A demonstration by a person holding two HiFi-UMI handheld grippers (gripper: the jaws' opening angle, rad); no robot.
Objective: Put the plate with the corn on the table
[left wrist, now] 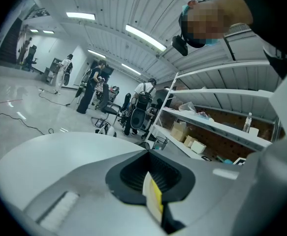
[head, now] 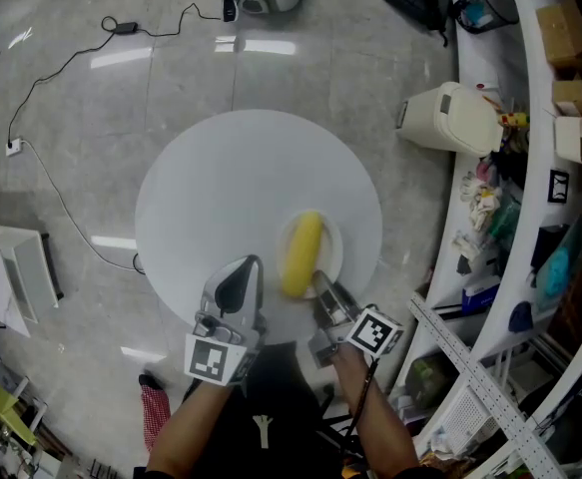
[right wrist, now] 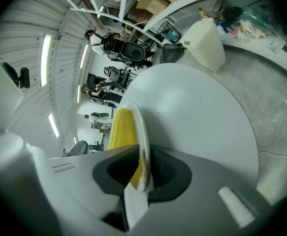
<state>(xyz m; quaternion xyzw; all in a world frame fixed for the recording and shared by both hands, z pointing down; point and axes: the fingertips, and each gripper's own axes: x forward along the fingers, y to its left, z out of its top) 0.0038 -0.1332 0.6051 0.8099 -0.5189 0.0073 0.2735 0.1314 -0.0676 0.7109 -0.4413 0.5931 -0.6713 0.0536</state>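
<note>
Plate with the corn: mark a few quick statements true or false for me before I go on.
1. The right gripper has the plate's rim between its jaws. True.
2. The corn lies off the plate. False: it lies on the plate.
3. The table is square. False: it is round.
4. The left gripper holds nothing. True.
5. The white bin stands on the table. False: it stands on the floor.
</note>
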